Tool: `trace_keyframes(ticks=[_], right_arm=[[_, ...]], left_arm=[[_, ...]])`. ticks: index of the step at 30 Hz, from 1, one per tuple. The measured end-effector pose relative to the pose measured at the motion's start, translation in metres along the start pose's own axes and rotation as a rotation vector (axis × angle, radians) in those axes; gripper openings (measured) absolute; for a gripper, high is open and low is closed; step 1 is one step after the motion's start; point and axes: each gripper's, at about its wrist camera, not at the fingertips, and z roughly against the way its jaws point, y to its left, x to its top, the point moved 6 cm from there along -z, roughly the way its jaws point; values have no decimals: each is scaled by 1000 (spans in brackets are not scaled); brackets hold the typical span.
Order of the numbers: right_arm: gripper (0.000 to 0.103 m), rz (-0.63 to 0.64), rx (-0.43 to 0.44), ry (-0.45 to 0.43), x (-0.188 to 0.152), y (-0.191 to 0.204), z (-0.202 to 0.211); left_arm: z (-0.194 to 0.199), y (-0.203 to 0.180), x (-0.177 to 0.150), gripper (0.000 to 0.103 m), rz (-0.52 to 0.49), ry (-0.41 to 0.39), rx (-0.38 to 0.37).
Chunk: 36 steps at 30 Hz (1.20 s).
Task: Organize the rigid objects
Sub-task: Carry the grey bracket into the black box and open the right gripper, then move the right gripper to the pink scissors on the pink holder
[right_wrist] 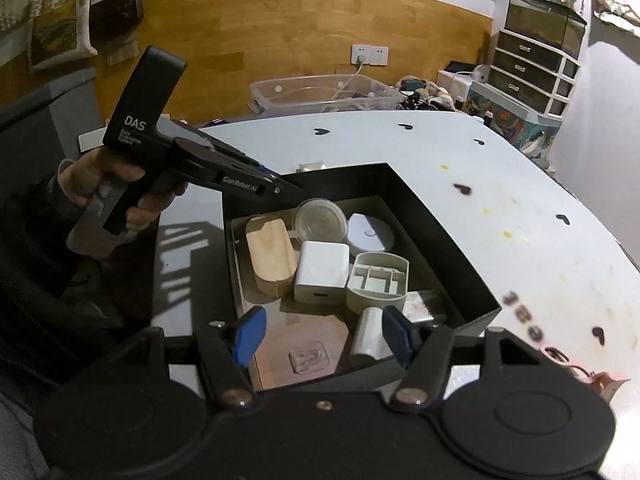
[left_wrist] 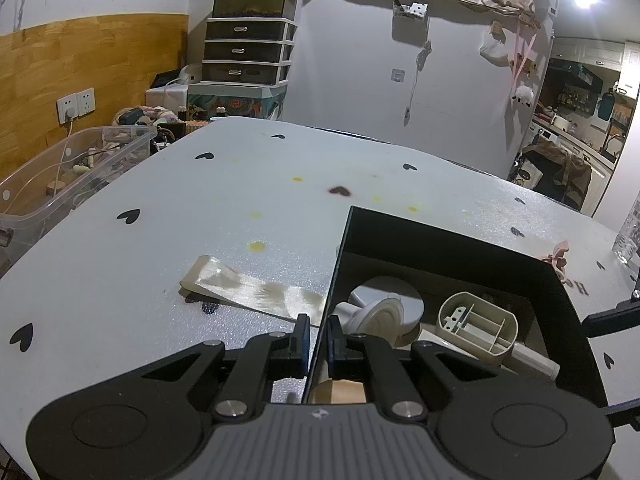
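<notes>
left hand-held gripper [left_wrist: 317, 338]: pinching black box [right_wrist: 436, 224] wall, angled down | right hand-held gripper [right_wrist: 322, 338]: spread, above box's near edge | white charger [right_wrist: 320, 276], wooden block [right_wrist: 270, 256]: inside box on counter [left_wrist: 160, 216]

Matt black box [right_wrist: 436, 216]; smooth wooden block [right_wrist: 271, 258].

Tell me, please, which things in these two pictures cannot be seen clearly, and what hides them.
- Left gripper grip, left wrist view: its fingers straddle the black box wall; contact cannot be judged.
- White cube charger: absent from left wrist view, hidden behind the gripper.
- Clear flat piece, right wrist view: transparent, so its shape is unclear.
- Letters on the table, right wrist view: blurred.
- Glass item, left wrist view: cut off by the frame edge.
</notes>
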Motion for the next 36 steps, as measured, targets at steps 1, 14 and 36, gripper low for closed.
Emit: trace_keyframes(ticks=[1,14,36], right_arm=[[65,-4,0,-1,0,0,1],[89,-59,-37,-55,2,-6,14],[103,-296,-325,-249,-24,-70,57]], left_arm=[[0,0,0,8,0,0,0],[0,1,0,8,0,0,-1],[-3,1,-1,8,-5,1,4]])
